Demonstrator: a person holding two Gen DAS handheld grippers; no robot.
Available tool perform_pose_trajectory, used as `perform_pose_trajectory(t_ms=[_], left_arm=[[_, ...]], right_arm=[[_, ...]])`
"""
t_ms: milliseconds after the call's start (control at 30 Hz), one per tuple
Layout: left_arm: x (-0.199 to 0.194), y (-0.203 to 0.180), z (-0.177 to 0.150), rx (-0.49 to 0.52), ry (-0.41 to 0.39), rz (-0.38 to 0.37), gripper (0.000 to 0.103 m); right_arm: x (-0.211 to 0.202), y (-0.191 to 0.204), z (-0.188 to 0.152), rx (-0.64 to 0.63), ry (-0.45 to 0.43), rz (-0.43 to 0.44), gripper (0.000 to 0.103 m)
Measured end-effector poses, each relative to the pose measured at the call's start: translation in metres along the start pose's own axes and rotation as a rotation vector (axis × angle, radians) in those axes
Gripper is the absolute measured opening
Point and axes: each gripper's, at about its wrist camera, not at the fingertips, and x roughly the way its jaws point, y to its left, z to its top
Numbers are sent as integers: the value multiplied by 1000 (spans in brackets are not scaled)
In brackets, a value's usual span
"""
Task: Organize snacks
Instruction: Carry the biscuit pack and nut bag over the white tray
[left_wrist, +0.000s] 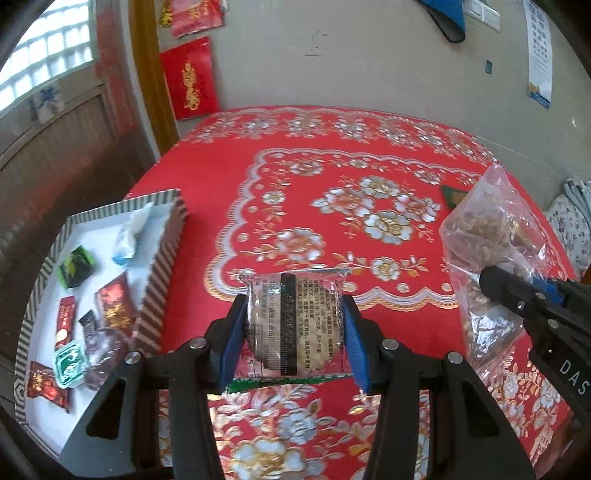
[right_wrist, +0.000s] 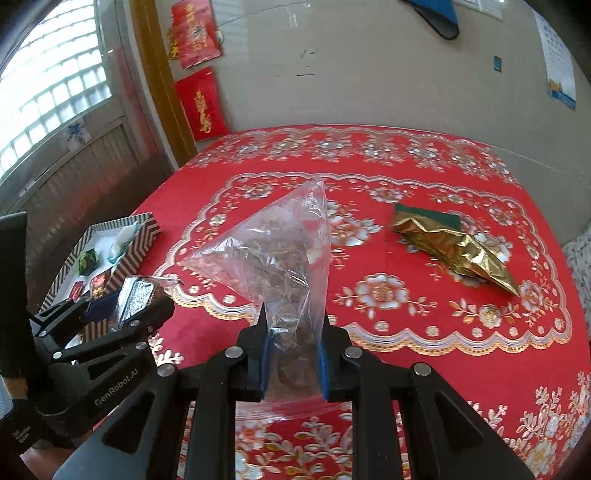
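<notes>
A: Which step are we on?

B: Mid-carry, I'd say. Taking the striped box (left_wrist: 162, 254) as landmark: it sits at the left edge of the table w/ several small packets already inside. Just right of it, the left gripper (left_wrist: 293, 328) is clamped on a clear-wrapped round cookie pack (left_wrist: 295, 325), held up off the red tablecloth (left_wrist: 369, 173). Further right, the right gripper (right_wrist: 293, 350) is closed on a clear plastic bag (right_wrist: 280, 258) of brown dried stuff, also lifted.

A: Anything left on the cloth?

B: One gold foil pouch (right_wrist: 458, 251), far right of the box, well apart from both grippers.

A: Next move?

B: Prob. swing the cookie pack left over the box's near wall and let go inside. Needs enough height to clear the rim; pack looks stiff and flat, so should drop clean.

A: Room?

B: Free floor shows in the box's far half; near end is crowded. Box sits right at the table edge, so a nudge could push it off. Cloth between box and pouch is open for the bag to follow.
</notes>
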Motion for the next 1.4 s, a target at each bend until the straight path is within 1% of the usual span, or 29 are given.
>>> perform_pose_trajectory(t_ms=[167, 633, 1000, 1400], left_arm=[[-12, 17, -3, -11, -26, 31, 51], [-36, 79, -18, -83, -53, 95, 51], [-48, 118, -28, -134, -66, 139, 51], [-53, 169, -45, -205, -57, 199, 51]], right_arm=[[0, 20, 2, -26, -1, 23, 19], [1, 90, 6, -129, -1, 93, 19], [6, 138, 4, -200, 8, 144, 19], [13, 193, 4, -284, 22, 205, 19]])
